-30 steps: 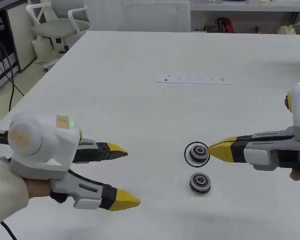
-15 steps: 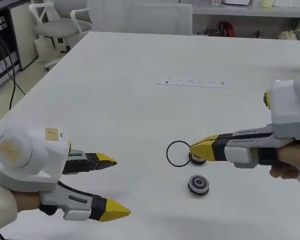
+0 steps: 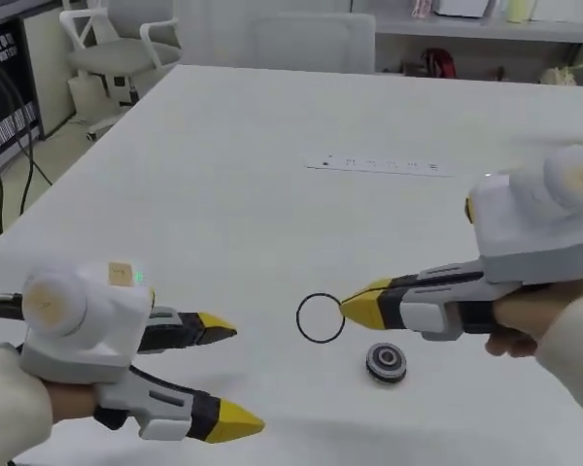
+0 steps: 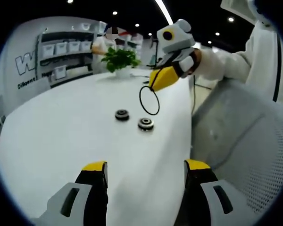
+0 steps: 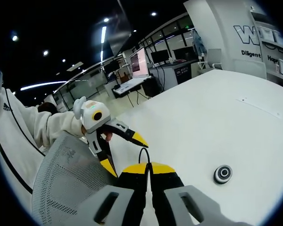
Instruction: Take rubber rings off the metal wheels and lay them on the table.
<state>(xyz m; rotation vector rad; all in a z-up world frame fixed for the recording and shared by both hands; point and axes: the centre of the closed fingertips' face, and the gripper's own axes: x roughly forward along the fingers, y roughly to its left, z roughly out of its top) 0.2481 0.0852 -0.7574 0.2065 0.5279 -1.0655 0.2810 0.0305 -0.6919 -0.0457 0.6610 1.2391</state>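
Note:
In the head view my right gripper (image 3: 348,309) is shut on a thin black rubber ring (image 3: 321,317) and holds it just above the white table (image 3: 223,194). A dark-rimmed metal wheel (image 3: 386,361) lies below its jaws. The left gripper view shows the ring (image 4: 149,100) hanging from the right gripper (image 4: 156,84) over two wheels, one farther (image 4: 122,114) and one nearer (image 4: 145,124). My left gripper (image 3: 238,377) stands open at the lower left, nothing between its jaws. In the right gripper view the ring (image 5: 142,155) sticks up edge-on, with one wheel (image 5: 222,173) to the right.
A flat white strip (image 3: 379,163) lies across the table's middle. An office chair (image 3: 117,49) stands beyond the far left corner. A potted plant (image 4: 120,59) sits at the table's far end. A mesh chair back (image 4: 245,141) is close beside the table edge.
The right gripper pulled the ring off the upper wheel and carried it left, clear of both wheels. The left gripper stayed open and hardly moved.

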